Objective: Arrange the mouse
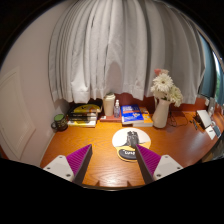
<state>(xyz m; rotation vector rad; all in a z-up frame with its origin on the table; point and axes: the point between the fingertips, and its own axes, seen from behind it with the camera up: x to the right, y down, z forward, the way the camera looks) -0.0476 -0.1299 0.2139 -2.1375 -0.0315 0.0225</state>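
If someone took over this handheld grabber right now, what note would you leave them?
Gripper: open, holding nothing, above the wooden desk.
Mouse: sits between the fingers, just ahead, at the near edge of the round white mouse pad. Not gripped.
Beyond: vase of flowers, blue book, stack of books by the curtain.
Done: approach. Left: grip the mouse and place it.

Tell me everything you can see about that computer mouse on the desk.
The mouse is small, dark and rounded, with a yellowish mark on its near end. It lies flat on a pale round mouse pad on the wooden desk, just ahead of the tongs and between their open purple-padded tips, which do not touch it. Its material and buttons are too small to make out.
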